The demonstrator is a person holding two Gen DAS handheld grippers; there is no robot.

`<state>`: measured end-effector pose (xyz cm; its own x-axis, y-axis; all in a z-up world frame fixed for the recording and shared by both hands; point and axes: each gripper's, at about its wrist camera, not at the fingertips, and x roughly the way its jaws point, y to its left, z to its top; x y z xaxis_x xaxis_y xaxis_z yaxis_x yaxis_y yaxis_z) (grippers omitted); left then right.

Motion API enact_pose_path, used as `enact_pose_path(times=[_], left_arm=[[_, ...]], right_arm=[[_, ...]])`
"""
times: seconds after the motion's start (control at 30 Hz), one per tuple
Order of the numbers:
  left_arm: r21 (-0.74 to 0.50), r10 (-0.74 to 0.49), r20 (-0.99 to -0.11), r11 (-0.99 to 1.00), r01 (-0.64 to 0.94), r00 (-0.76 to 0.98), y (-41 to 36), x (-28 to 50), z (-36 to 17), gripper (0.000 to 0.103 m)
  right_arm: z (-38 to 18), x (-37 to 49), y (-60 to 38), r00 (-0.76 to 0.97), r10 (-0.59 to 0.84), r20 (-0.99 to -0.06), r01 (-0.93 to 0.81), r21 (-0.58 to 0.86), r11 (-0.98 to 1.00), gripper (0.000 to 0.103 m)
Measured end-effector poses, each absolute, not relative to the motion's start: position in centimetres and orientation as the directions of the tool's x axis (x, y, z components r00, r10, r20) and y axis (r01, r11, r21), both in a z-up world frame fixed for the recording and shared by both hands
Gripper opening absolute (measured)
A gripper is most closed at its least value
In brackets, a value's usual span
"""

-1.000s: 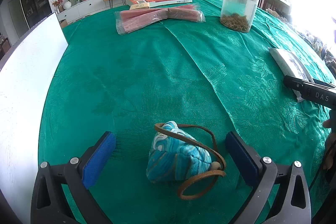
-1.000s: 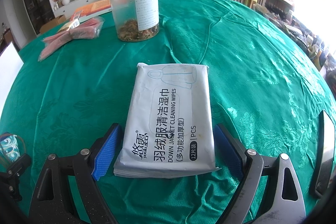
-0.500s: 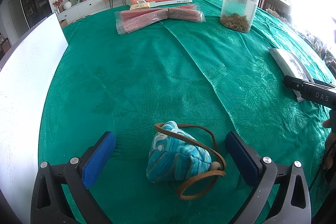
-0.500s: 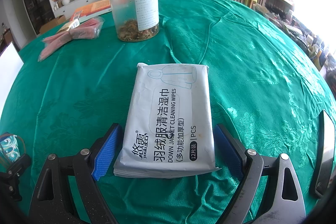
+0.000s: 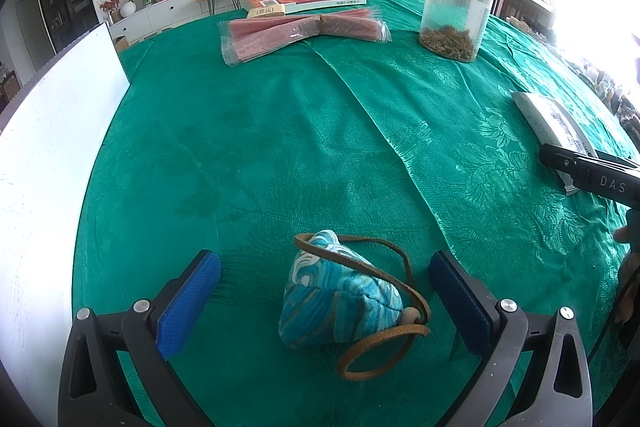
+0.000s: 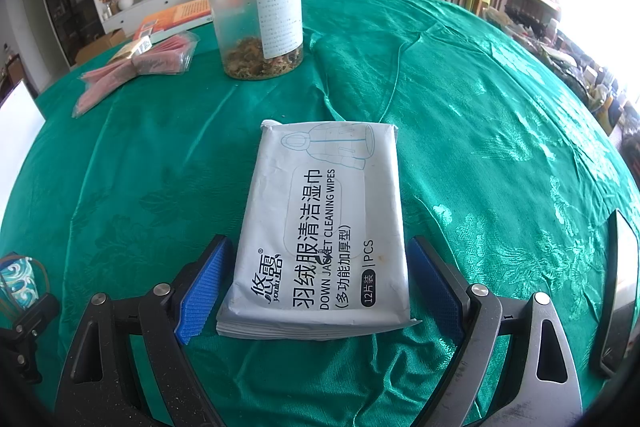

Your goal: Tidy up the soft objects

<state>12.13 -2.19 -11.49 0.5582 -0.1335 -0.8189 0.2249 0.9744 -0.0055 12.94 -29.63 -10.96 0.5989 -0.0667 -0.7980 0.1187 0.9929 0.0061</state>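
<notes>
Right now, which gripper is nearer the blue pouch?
Left. The left gripper straddles the blue pouch, fingers open on either side, not touching. The right gripper is off to its right, open around the wipes pack.

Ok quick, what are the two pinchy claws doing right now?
Left gripper: open, jaws either side of the blue pouch, not touching it.
Right gripper: open, jaws either side of the wipes pack, not squeezing it.

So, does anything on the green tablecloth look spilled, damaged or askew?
Nothing is spilled or damaged. The small blue patterned fabric pouch lies on its side with its brown leather cord sprawled loose. The white pack of cleaning wipes lies flat. The green tablecloth has a long crease.
</notes>
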Motion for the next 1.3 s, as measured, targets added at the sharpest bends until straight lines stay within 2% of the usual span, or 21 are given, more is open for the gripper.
enact_pose_path(times=[0.17,0.33,0.43,0.5,0.53,0.57,0.6,0.8,0.97,1.07,1.2,1.23,1.3], left_arm=[[-0.009,-0.154,-0.87,0.954,0.299,0.468,-1.8,11.7,-11.3,0.103],[-0.016,-0.154,-0.876,0.956,0.293,0.456,-0.9,11.2,-11.4,0.103],[-0.024,-0.154,-0.874,0.96,0.278,0.46,-0.8,11.5,-11.4,0.103],[-0.012,-0.15,-0.86,0.961,0.275,0.487,-1.0,11.4,-11.1,0.085],[-0.009,-0.161,-0.841,0.958,0.286,0.516,-1.0,11.2,-10.7,0.052],[-0.01,-0.166,-0.833,0.958,0.286,0.527,-1.0,11.1,-10.4,0.052],[-0.035,-0.186,-0.829,0.959,0.283,0.528,-0.7,11.1,-10.3,0.052],[-0.255,-0.357,-0.73,0.933,0.253,0.582,2.5,8.8,-6.2,0.051],[-0.334,-0.408,-0.639,0.911,0.243,0.652,7.5,5.6,0.1,0.051],[-0.278,-0.306,-0.605,0.946,0.165,0.735,13.1,3.6,4.0,0.052],[-0.189,-0.073,-0.614,0.98,-0.057,0.786,22.4,0.5,6.3,0.052],[-0.161,-0.002,-0.628,0.979,-0.128,0.778,24.7,-0.2,6.2,0.055],[-0.083,0.145,-0.685,0.958,-0.274,0.714,28.6,-1.3,4.8,0.072]], right_arm=[[-11.0,12.9,-29.7,0.599,-0.066,-0.798,0.118,0.006,0.993,0.091],[-11.0,12.9,-29.7,0.598,-0.064,-0.799,0.12,0.01,0.993,0.091],[-10.8,14.1,-29.9,0.539,-0.055,-0.841,0.112,0.007,0.994,0.093],[-10.5,15.4,-30.1,0.451,-0.025,-0.892,0.085,0.015,0.996,0.093],[-10.3,15.9,-30.3,0.432,-0.015,-0.902,0.07,0.016,0.997,0.089],[-9.9,16.0,-30.5,0.435,-0.005,-0.9,0.064,0.025,0.998,0.081],[-9.6,15.9,-30.7,0.439,-0.005,-0.899,0.063,0.026,0.998,0.068],[-6.4,11.9,-30.1,0.527,0.077,-0.847,0.067,0.132,0.989,0.068],[-0.2,8.9,-22.4,0.594,0.234,-0.77,-0.126,0.198,0.972,0.068],[3.9,7.7,-15.6,0.605,0.368,-0.706,-0.292,0.233,0.928,0.068],[7.7,5.8,-5.6,0.526,0.575,-0.626,-0.509,0.31,0.803,0.068],[8.2,5.4,-3.1,0.484,0.626,-0.611,-0.556,0.338,0.759,0.068],[8.1,4.9,1.4,0.377,0.713,-0.591,-0.625,0.406,0.667,0.07]])
